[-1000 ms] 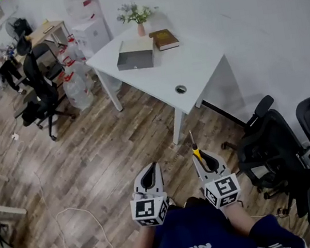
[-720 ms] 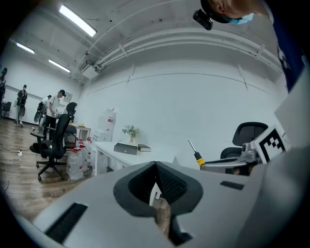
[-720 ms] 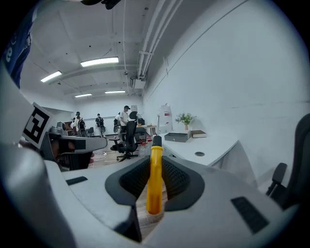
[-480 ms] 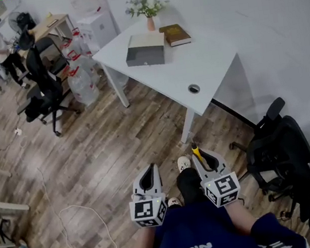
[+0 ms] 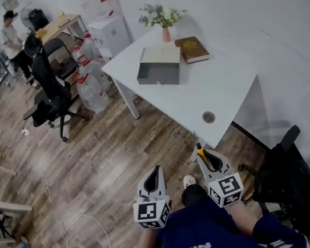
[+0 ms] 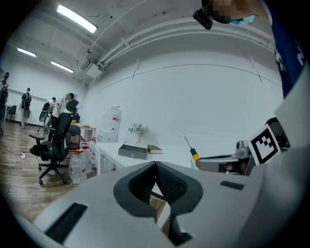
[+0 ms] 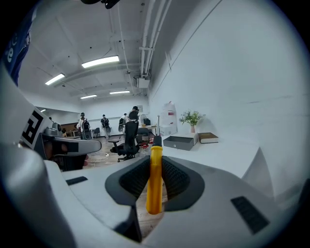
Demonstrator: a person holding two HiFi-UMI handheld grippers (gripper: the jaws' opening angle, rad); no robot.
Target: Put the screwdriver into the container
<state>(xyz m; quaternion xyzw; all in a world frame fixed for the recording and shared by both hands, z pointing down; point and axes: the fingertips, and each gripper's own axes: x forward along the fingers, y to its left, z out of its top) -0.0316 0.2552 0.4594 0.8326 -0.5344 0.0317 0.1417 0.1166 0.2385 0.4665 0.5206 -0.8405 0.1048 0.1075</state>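
In the head view my right gripper [image 5: 204,153] is shut on a yellow-handled screwdriver [image 5: 200,152], whose thin shaft points ahead toward the white table [image 5: 224,84]. In the right gripper view the handle [image 7: 155,184] stands upright between the ribbed pads. My left gripper [image 5: 156,170] is beside it, shut with nothing in it, jaw tips meeting [image 6: 156,164]. The container, a grey open box [image 5: 159,68], rests on the table's far part, well ahead of both grippers. It also shows as the grey box [image 7: 180,142] in the right gripper view.
A brown book [image 5: 192,49] and a vase of flowers [image 5: 162,20] stand behind the box. The table has a round cable hole [image 5: 208,117]. Black office chairs [image 5: 52,89] and water jugs [image 5: 91,93] are at left, more chairs [image 5: 291,187] at right. A person [image 5: 12,38] stands far left.
The table and its box have come nearer and shifted lower right in the head view. Both grippers keep their pose, the right one still holding the screwdriver.
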